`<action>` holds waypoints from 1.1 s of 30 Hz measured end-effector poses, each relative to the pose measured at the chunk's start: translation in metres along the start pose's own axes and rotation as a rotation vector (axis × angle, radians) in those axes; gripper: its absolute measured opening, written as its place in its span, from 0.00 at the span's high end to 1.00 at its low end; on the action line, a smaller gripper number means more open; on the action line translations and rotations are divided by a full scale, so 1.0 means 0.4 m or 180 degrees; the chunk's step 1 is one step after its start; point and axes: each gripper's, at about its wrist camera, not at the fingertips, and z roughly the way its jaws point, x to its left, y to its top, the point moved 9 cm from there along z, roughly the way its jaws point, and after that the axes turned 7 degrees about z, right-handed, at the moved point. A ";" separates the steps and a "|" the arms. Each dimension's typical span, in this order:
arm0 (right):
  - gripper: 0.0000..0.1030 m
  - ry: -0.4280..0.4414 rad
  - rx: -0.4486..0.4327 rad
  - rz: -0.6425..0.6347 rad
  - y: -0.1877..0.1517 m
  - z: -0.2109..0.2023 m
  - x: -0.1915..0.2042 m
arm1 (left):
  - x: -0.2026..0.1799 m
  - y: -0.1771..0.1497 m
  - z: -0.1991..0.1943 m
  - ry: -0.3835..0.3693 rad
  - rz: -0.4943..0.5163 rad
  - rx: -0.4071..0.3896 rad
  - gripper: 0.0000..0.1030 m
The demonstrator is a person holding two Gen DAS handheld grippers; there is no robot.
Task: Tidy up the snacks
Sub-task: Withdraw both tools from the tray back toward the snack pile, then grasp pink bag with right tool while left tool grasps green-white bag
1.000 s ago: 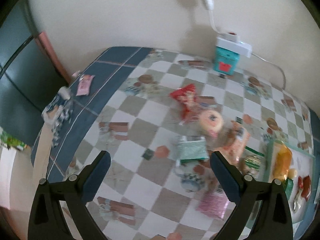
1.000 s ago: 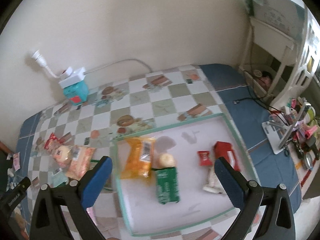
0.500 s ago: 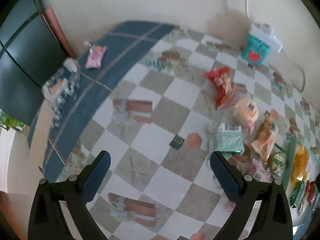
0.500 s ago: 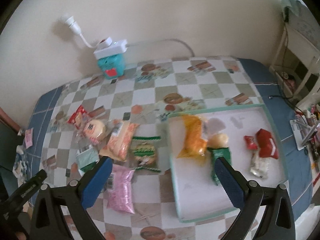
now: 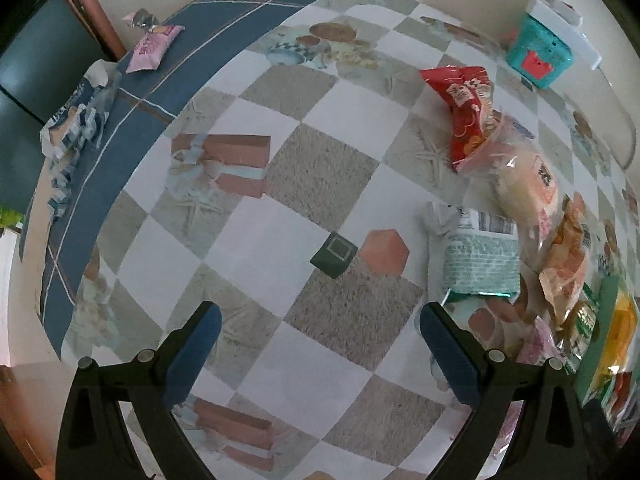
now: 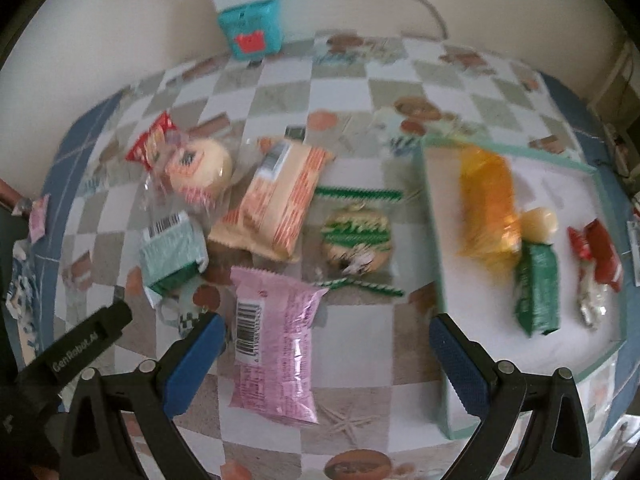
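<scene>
Hovering over checkered tablecloth (image 5: 320,176), left gripper (image 5: 320,344) w/ fingers apart, holding nothing. Lying in loose heap L of tray (image 6: 434,216): red pkt (image 6: 150,142), mint pkt (image 6: 170,250), pink pkt (image 6: 276,344). Hanging above pink pkt, right gripper (image 6: 326,352), fingers apart, gripping nothing. Sitting in tray: orange pkt (image 6: 486,196), green pkt (image 6: 536,288).

1. Both views are lit softly and evenly, rather dim and slightly washed out, with a cool cast.
2. Shadows are faint; a soft one lies on the wall (image 6: 120,20) behind the teal box (image 6: 251,24).
3. The left wrist view is fairly sharp at centre.
4. The right wrist view is smeared by motion blur, worst on the orange packet (image 6: 486,200) and tray (image 6: 434,240).
5. Fisheye bending curves the counter (image 5: 320,184); black corners frame each picture.
6. Small glare glints on the clear wrapper (image 5: 520,168).
</scene>
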 end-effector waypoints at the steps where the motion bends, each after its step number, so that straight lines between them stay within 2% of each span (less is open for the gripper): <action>1: 0.00 0.0000 0.0032 -0.0008 -0.005 0.010 0.005 | 0.000 0.001 0.003 -0.0002 -0.0003 0.0003 0.03; 8: 0.00 -0.0125 0.0277 -0.0145 -0.055 0.096 0.031 | 0.011 0.016 0.009 -0.0035 -0.0084 -0.0005 0.03; 17: 0.04 -0.0216 0.0219 -0.0272 -0.079 0.120 0.036 | 0.001 0.068 -0.005 -0.0080 0.0026 -0.0082 0.03; 19: 0.11 -0.0196 0.0191 -0.0288 -0.077 0.114 0.035 | -0.012 0.072 -0.012 -0.0130 0.0017 -0.0093 0.03; 23: 0.15 -0.0250 0.0165 -0.0373 -0.076 0.106 0.039 | -0.038 0.100 -0.023 -0.0327 0.0046 -0.0189 0.03; 28: 0.39 -0.0151 0.0159 -0.0423 -0.081 0.084 0.058 | -0.079 0.115 -0.019 -0.0477 0.0046 -0.0246 0.03; 33: 0.47 -0.0128 0.0152 -0.0424 -0.057 0.078 0.054 | -0.149 0.118 -0.005 -0.0561 0.0181 -0.0269 0.03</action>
